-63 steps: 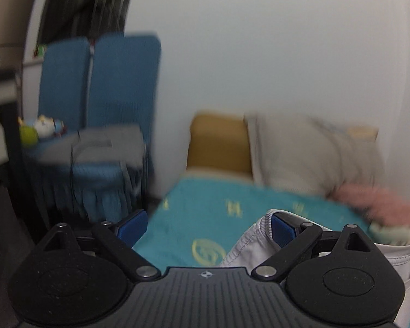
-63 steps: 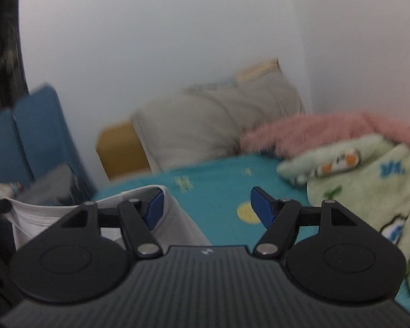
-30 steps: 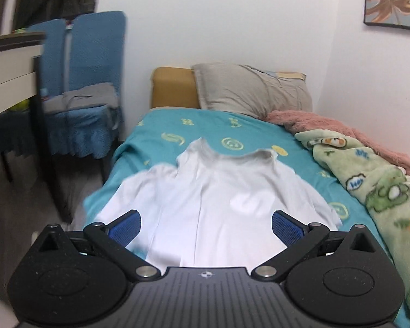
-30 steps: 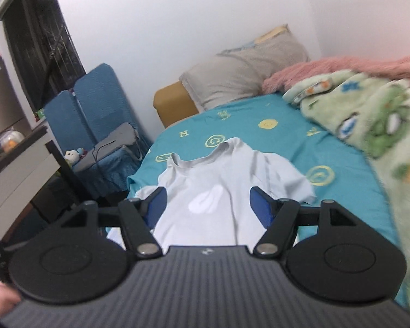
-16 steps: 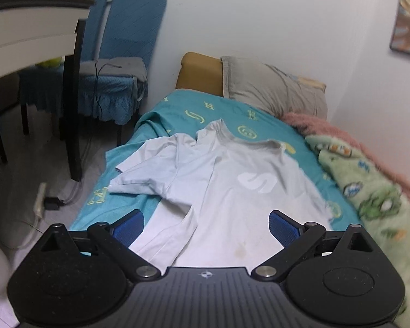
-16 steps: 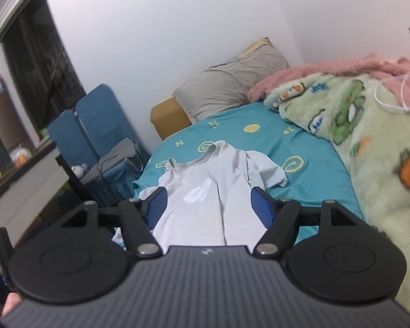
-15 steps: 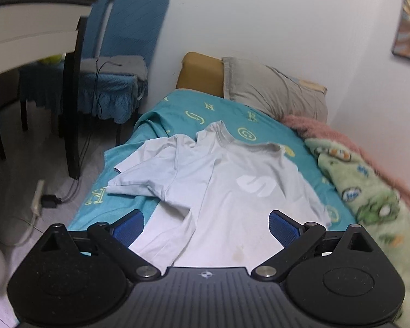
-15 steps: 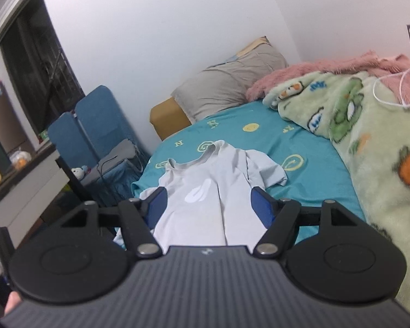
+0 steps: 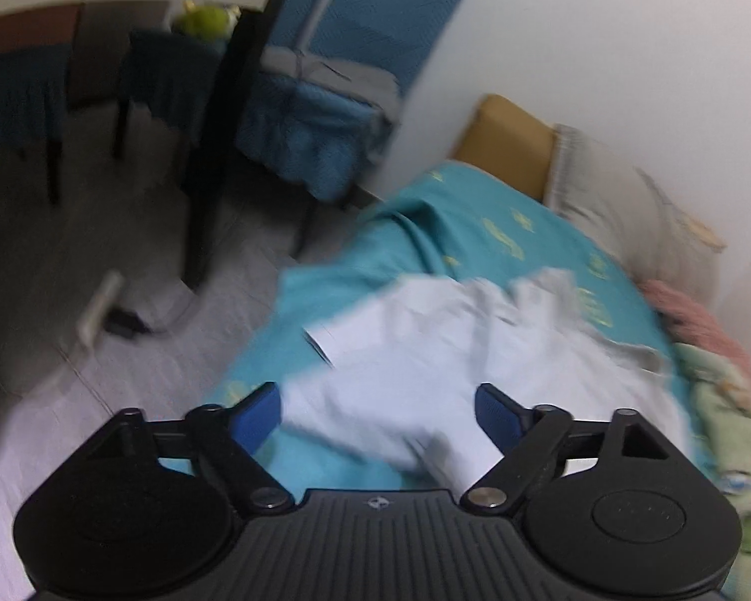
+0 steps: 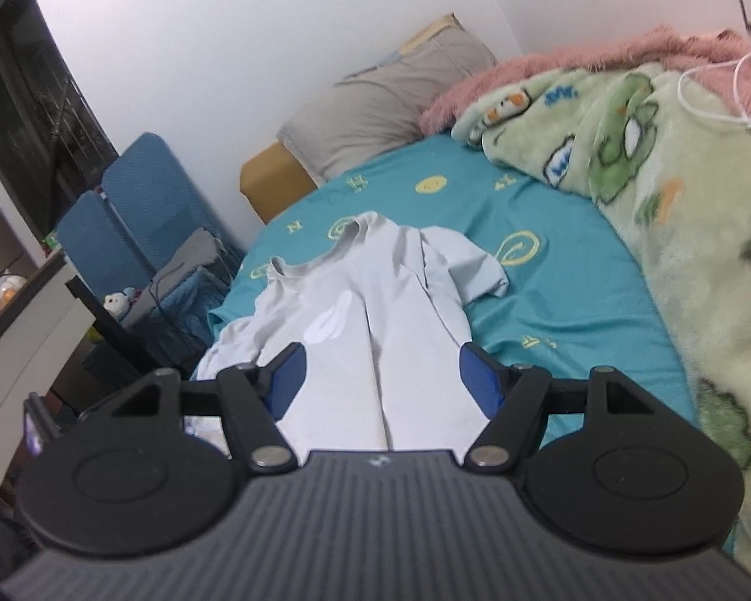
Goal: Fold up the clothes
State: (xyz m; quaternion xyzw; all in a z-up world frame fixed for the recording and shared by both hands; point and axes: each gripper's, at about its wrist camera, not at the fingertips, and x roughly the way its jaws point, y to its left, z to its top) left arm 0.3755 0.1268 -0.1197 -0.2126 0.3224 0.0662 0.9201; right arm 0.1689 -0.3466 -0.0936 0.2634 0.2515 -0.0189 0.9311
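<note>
left gripper closing in on the shirt's crumpled sleeve

at the far left of the right wrist view stands a blue chair (image 10: 140, 210) with grey cloth on its seat, beside the teal bed (image 10: 566, 300). the white t-shirt (image 10: 375, 300) lies face up on the sheet, collar toward the grey pillow (image 10: 385, 100), its left sleeve (image 9: 375, 335) bunched and hanging toward the bed's edge, its other sleeve (image 10: 470, 265) folded in on itself. to the right lies a green blanket (image 10: 676, 160).

the left gripper (image 9: 378, 410) hovers low over the bunched sleeve; its jaws have just been closing a little, yet they stand well apart with the cloth below them, not pinched. the view is blurred, so whether a pad brushes the fabric i cannot tell. the right gripper (image 10: 381, 375) hangs above the hem end of the shirt, jaws apart, clamped on nothing.

the step in hand looks like spreading the shirt flat before any fold. the next move likely calls for the left pads to drop onto the sleeve's edge, pinch one layer only, and draw it outward and flat without dragging the body off the bed.
</note>
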